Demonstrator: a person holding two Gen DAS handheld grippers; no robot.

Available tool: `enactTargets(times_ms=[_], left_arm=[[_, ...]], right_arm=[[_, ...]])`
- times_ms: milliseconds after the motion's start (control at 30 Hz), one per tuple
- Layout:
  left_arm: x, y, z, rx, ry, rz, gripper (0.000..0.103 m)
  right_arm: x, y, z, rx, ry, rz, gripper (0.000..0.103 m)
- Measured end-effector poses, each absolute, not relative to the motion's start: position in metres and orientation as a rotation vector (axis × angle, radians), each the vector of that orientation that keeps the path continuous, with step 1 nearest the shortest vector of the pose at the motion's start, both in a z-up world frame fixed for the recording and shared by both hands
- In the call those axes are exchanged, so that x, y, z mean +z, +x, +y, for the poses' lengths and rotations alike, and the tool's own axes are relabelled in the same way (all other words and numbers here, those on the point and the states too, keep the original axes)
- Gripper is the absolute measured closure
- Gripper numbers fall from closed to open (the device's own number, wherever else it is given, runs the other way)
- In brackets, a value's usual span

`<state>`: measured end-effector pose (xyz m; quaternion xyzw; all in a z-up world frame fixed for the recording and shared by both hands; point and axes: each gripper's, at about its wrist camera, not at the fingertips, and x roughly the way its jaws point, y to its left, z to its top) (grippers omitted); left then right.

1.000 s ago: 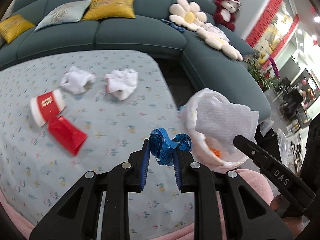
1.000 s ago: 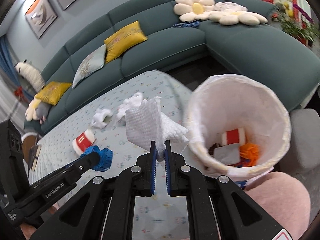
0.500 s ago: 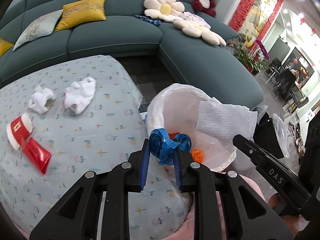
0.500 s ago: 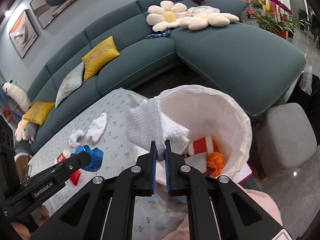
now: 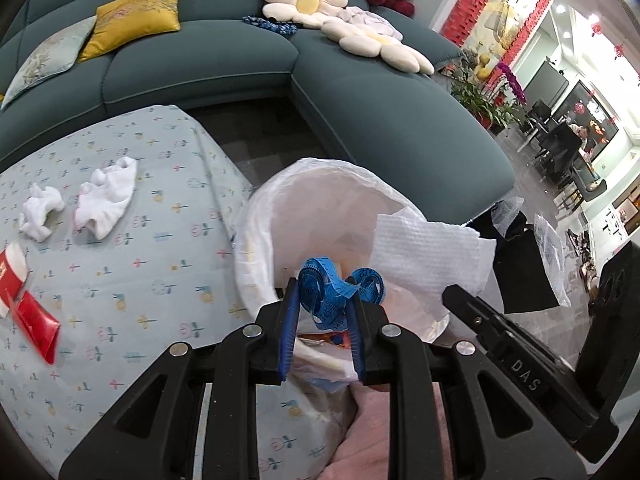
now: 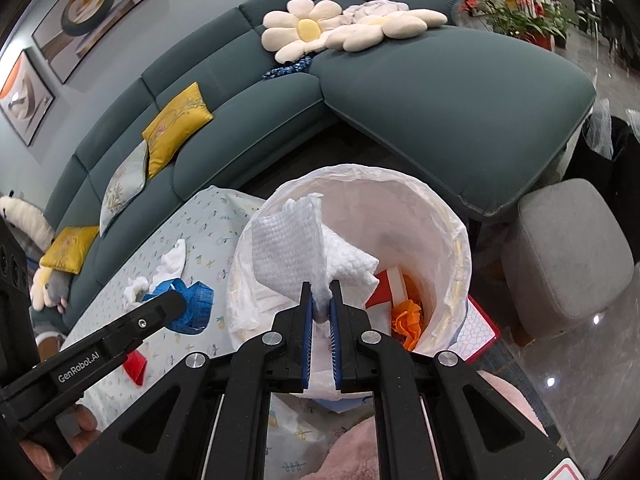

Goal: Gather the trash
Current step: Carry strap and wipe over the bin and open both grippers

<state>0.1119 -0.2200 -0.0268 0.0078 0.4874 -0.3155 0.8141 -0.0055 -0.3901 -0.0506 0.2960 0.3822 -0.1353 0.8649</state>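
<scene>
A bin lined with a white bag (image 5: 320, 168) (image 6: 400, 176) stands off the table's right edge. My left gripper (image 5: 323, 300) is shut on a crumpled blue tape measure (image 5: 320, 276) and hangs over the bin's near rim. In the right wrist view that tape measure (image 6: 196, 304) sits just left of the bin. My right gripper (image 6: 320, 292) is shut on a white paper towel (image 6: 288, 252) over the bin's mouth. Orange scrap (image 6: 408, 320) and a red-and-white piece (image 6: 392, 284) lie inside. Two white tissue wads (image 5: 108, 196) (image 5: 40, 212) and red packaging (image 5: 40, 324) remain on the table.
The table wears a pale blue flowered cloth (image 5: 140, 240). A teal corner sofa (image 5: 360, 112) wraps behind table and bin. A grey stool (image 6: 568, 256) stands right of the bin, a black bag (image 5: 520, 268) beyond it, and a pink cushion (image 6: 360, 452) close below.
Both grippers have swung right from over the table to the bin, each keeping its load. The tissues and red packaging have slid to the left of the left wrist view.
</scene>
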Motion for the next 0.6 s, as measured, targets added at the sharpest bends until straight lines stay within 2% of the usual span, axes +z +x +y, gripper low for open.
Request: enactTargets(times_ms=[100,167,233,300,433,500,600], left_arm=[[-0.027,0.113,-0.229,-0.679,0.018,1.042,0.079],[-0.028,0.115,-0.234,-0.67,0.01,1.046,0.073],[-0.029,0.117,-0.236,-0.656,0.002,1.05,0.06],[-0.029,0.119,-0.237,-0.639,-0.003,1.049,0.053],[-0.029,0.121,-0.234,-0.622,-0.005,1.043,0.045],[-0.03,0.121,-0.231,-0.609,-0.008,1.042,0.044],[-0.033,0.123,-0.223,-0.592,-0.017,1.049,0.044]], right_arm=[[-0.053,-0.004,-0.394,-0.289,0.631,0.806,0.095],[-0.056,-0.001,-0.397,-0.289,0.635,0.812,0.094],[-0.059,0.002,-0.398,-0.284,0.64,0.822,0.091],[-0.062,0.006,-0.397,-0.286,0.639,0.83,0.088],[-0.068,0.013,-0.396,-0.275,0.646,0.847,0.08],[-0.07,0.016,-0.396,-0.276,0.649,0.85,0.078],[-0.072,0.017,-0.396,-0.277,0.646,0.848,0.068]])
